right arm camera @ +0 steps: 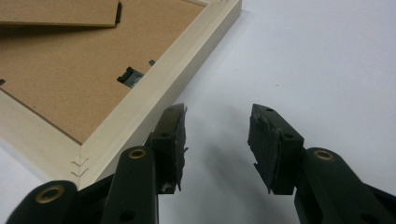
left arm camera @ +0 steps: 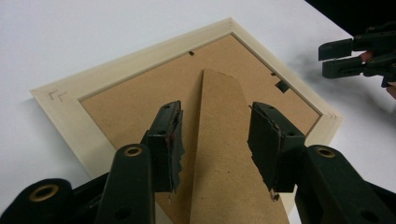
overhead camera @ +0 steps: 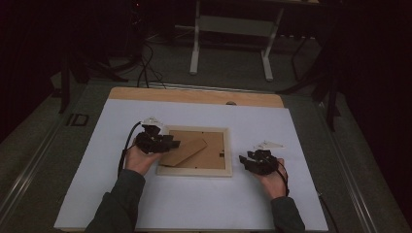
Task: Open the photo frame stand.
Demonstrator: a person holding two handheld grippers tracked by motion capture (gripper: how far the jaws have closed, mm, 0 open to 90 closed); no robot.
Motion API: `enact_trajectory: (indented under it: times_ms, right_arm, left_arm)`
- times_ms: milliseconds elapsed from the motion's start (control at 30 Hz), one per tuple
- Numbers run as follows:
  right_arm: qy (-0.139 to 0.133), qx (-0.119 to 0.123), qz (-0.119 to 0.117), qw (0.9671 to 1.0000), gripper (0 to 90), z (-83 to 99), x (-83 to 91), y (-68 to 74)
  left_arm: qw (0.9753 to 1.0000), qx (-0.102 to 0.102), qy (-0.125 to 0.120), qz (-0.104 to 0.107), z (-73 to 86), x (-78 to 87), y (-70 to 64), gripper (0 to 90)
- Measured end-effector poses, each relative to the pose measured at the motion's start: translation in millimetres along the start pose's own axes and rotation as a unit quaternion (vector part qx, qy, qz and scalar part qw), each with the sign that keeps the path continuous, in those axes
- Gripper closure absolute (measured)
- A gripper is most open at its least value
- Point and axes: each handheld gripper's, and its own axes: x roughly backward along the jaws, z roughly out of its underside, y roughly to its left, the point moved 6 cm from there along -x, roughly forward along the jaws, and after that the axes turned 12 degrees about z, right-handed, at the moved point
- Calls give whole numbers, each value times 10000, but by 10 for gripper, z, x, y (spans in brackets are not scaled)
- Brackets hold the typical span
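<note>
Left gripper (left arm camera: pixel 215 140) straddles the picture frame's (left arm camera: pixel 60 105) cardboard easel stand (left arm camera: pixel 224 154), jaws apart, ready to pinch; right gripper (right arm camera: pixel 217 144) waits open beside the frame's edge.

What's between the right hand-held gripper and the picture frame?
Nothing: just bare white table cover between the right hand-held gripper and the picture frame, as the right gripper view shows.

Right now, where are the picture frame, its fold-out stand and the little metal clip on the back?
picture frame (overhead camera: pixel 194 171), high view, near wooden rail
fold-out stand (left arm camera: pixel 219 140), left gripper view, middle of the cardboard leg
metal clip (right arm camera: pixel 129 76), right gripper view, clip body
</note>
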Motion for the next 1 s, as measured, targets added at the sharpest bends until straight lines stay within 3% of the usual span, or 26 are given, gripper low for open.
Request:
enact_trajectory:
  times_ms: [400, 600, 1000]
  right_arm:
    - [2, 7, -12, 10000, 550, 2, -4, 10]
    - [2, 4, -14, 10000, 549, 4, -6, 7]
    - [30, 1, -19, 10000, 546, 12, -15, 9]
  left_arm:
    - [9994, 189, 302, 53, 68, -195, 52, 461]
    - [9987, 157, 460, 175, 99, -280, 16, 421]
    - [9968, 65, 774, 200, 161, -424, -20, 354]
